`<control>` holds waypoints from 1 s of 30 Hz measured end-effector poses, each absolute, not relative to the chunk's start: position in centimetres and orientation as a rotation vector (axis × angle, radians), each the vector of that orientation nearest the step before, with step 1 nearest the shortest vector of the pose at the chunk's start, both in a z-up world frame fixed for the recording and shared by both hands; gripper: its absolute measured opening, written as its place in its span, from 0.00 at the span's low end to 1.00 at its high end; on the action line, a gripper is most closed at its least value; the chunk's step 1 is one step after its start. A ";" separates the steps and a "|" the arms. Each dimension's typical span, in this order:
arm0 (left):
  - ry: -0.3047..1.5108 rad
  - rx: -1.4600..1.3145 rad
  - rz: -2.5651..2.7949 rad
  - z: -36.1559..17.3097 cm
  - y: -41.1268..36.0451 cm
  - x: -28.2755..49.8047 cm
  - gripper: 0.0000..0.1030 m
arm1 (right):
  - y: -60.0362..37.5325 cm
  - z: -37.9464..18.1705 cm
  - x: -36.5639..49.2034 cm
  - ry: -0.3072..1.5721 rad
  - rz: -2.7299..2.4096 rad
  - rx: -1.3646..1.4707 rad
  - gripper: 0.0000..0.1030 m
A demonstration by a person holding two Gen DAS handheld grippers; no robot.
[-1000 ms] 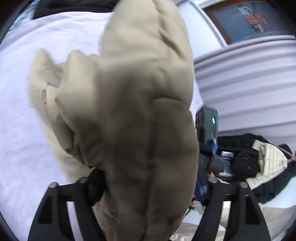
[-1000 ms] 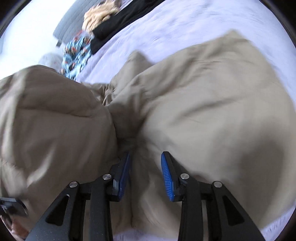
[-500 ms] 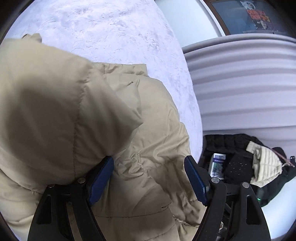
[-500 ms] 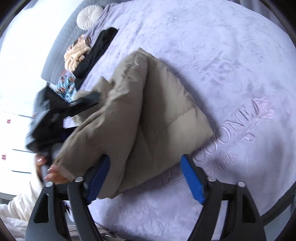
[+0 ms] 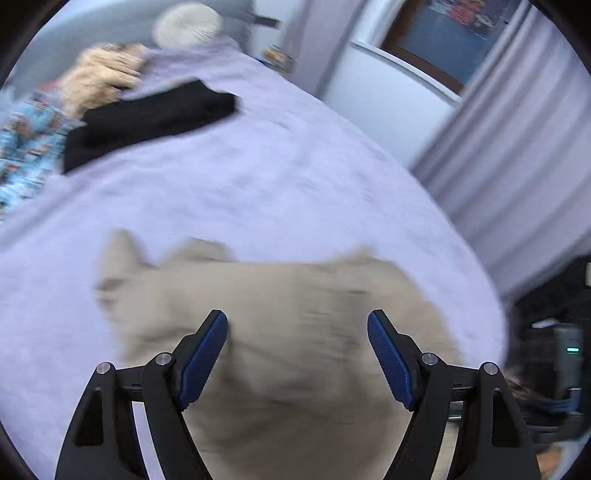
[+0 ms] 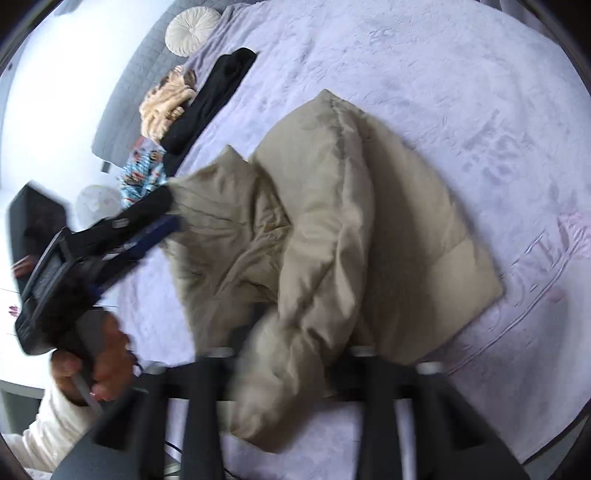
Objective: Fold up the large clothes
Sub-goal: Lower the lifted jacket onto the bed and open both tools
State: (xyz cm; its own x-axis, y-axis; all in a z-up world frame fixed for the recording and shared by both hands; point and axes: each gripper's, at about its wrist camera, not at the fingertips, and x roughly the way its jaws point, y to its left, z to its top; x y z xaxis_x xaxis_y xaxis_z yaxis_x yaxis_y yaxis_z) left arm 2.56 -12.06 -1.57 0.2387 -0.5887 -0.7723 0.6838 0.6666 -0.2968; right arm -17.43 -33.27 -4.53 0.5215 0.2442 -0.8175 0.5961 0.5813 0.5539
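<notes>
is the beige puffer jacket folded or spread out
Folded: the beige puffer jacket lies doubled over itself in a compact bundle on the lilac blanket.

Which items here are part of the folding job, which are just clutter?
In the job:
beige puffer jacket
left gripper, open
right gripper, blurred

Lying about:
black garment
round cushion
tan furry item
patterned blue cloth
lilac bedspread

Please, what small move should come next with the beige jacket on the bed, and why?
Probably bring the left gripper, which is open, down to the loose bunched part of the beige jacket and fold it over the flatter half. That side lies crumpled, while the other half lies smooth on the bed cover.
</notes>
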 end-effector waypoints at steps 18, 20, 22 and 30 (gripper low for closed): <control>1.045 0.229 -0.747 -12.1 -25.6 4.2 0.76 | -41.0 -9.2 -20.7 1.091 -0.436 0.740 0.12; 1.043 0.238 -0.742 -12.3 -25.8 4.1 0.76 | -41.6 -10.5 -20.7 1.103 -0.430 0.767 0.12; 1.048 0.231 -0.746 -12.2 -25.5 4.2 0.77 | -42.5 -10.6 -21.1 1.110 -0.419 0.834 0.12; 1.060 0.246 -0.722 -11.7 -25.3 4.3 0.78 | -43.9 -1.6 -23.5 0.989 -0.389 0.805 0.26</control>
